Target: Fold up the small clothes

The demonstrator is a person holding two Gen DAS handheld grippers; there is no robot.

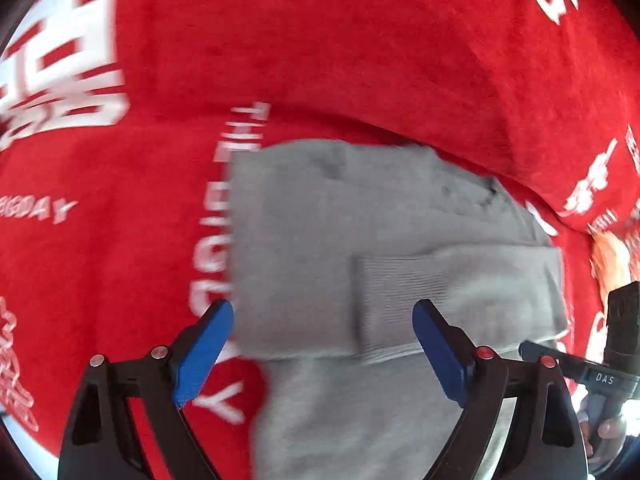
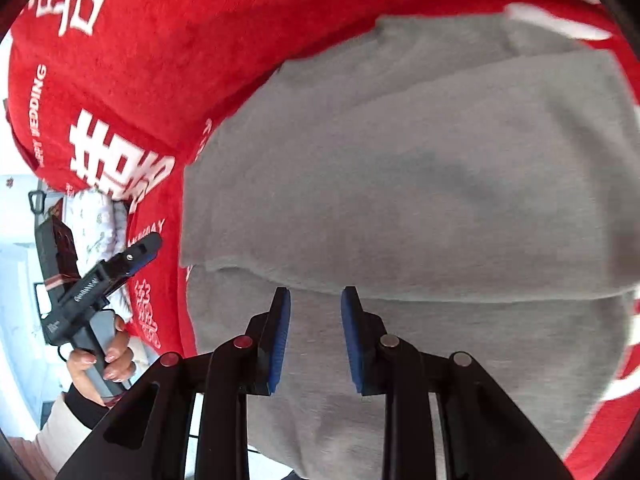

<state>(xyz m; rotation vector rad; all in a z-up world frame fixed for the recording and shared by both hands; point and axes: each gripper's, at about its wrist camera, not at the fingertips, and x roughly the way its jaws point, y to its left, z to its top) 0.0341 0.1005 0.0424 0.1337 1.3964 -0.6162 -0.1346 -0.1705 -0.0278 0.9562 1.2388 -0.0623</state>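
Blue pads are lining the fingers of the left gripper (image 1: 322,354), and those fingers are standing spread wide with nothing pinched between them. They are hovering over the near part of a grey garment (image 1: 320,240), whose ribbed cuff (image 1: 400,284) is lying folded across the cloth just ahead of the right-hand pad. The garment is lying flat on a red blanket (image 1: 360,40) printed with white characters and lettering, which is filling the rest of the view. At the right edge of the left wrist view, part of the other tool is showing, with a hand gripping its handle.

Blue pads are likewise facing each other on the right gripper (image 2: 315,322), its fingers parted by a narrow gap and gripping nothing. They are poised over the grey garment (image 2: 400,180), just short of a folded edge running across the cloth ahead of the tips. The red blanket (image 2: 180,40) is spreading beyond it to the left and top. Off to the left in the right wrist view, the person's left hand (image 2: 106,354) is holding the left gripper's handle beside the blanket.
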